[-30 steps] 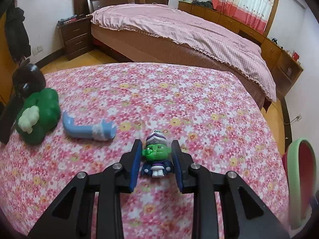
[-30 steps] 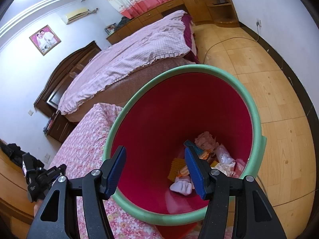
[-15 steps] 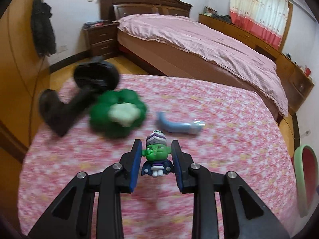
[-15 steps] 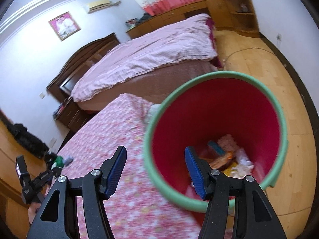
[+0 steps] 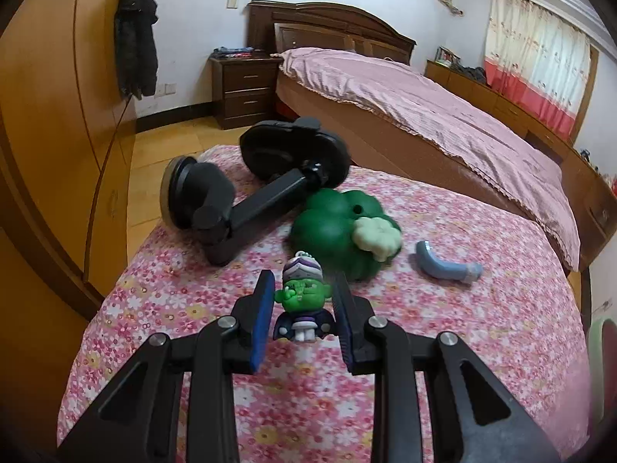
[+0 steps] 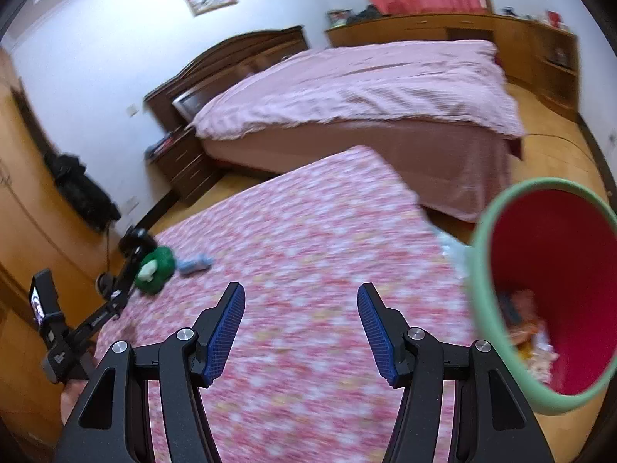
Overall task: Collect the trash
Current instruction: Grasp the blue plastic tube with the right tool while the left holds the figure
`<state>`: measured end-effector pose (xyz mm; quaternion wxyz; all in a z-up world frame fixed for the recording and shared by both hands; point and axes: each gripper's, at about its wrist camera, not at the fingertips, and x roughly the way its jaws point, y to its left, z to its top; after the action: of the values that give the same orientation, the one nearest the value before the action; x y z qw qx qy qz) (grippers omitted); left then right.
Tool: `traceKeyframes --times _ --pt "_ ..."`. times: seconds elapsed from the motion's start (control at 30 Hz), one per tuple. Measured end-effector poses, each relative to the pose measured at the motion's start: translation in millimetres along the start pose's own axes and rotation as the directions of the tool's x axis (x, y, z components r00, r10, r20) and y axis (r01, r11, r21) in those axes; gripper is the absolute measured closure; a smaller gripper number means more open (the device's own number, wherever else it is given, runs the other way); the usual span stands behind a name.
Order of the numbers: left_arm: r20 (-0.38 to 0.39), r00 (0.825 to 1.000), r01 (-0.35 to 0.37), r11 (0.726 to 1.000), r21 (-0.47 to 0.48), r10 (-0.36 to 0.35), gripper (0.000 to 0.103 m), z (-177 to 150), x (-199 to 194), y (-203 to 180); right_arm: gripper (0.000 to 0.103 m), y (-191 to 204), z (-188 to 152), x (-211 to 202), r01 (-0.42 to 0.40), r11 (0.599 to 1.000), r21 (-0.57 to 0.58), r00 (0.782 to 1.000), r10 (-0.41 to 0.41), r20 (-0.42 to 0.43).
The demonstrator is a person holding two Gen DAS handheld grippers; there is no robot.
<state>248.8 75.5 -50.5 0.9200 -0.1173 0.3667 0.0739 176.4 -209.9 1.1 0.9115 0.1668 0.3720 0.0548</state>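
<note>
My left gripper [image 5: 302, 281] is shut on a small figurine [image 5: 302, 301] with a green face, a purple-and-white cap and a dark cape, held just above the pink floral tablecloth [image 5: 482, 347]. My right gripper [image 6: 300, 289] stands open and empty over the same cloth [image 6: 308, 231]. The red bin with a pale green rim [image 6: 482, 270] is to its right beside the table, with wrappers and paper in the bottom. A sliver of the bin [image 5: 601, 347] shows at the right edge of the left wrist view.
On the table's far left lie a green broccoli-like toy [image 5: 335, 227], a blue tube [image 5: 443, 268] and a black suction-cup mount [image 5: 270, 193]. A pink-covered bed [image 6: 366, 88] stands behind, a wooden wardrobe [image 5: 58, 115] on the left. A hand [image 6: 73, 389] holds the left gripper.
The left gripper carried the figurine leftward, toward the black mount and green toy. The right gripper swung from over the bin to over the table; the bin now sits at its right.
</note>
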Motion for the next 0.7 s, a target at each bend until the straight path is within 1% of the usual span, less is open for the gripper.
traceKeyframes --times 0.13,0.23,0.3,0.37,0.4,0.5,0.6,0.63,0.7 --pt "0.005 1.000 0.021 0.999 -0.025 -0.021 0.073 1 3 6 0.041 39 1 41 -0.058 0.996 -0.071 0.997 0.054 -0.057" --pt "0.013 0.999 0.037 0.999 -0.040 -0.036 0.073 0 2 11 0.041 67 2 72 -0.086 0.988 -0.127 0.994 0.077 -0.078" --pt "0.021 0.999 0.035 0.999 -0.037 -0.034 0.073 -1 1 13 0.041 79 3 91 -0.090 0.985 -0.146 0.993 0.077 -0.090" --pt "0.025 0.999 0.027 0.999 -0.026 -0.027 0.073 -2 1 12 0.035 90 4 109 -0.088 0.984 -0.158 0.992 0.073 -0.100" --pt "0.022 1.000 0.022 0.999 -0.024 -0.022 0.073 -2 1 12 0.029 95 5 119 -0.087 0.983 -0.163 0.992 0.071 -0.104" --pt "0.012 1.000 0.022 0.999 -0.023 -0.022 0.073 -2 5 12 0.028 109 6 140 -0.075 0.981 -0.181 0.992 0.056 -0.110" --pt "0.007 1.000 0.016 0.999 -0.028 -0.016 0.073 -1 7 13 0.025 121 7 161 -0.044 0.976 -0.212 0.994 0.020 -0.111" --pt "0.003 1.000 0.011 0.999 -0.030 -0.011 0.073 -1 9 14 0.025 123 8 168 -0.043 0.976 -0.213 0.993 0.017 -0.120" --pt "-0.005 1.000 0.006 0.999 -0.036 -0.006 0.073 -2 10 14 0.025 129 10 185 -0.075 0.974 -0.213 0.985 0.039 -0.167"
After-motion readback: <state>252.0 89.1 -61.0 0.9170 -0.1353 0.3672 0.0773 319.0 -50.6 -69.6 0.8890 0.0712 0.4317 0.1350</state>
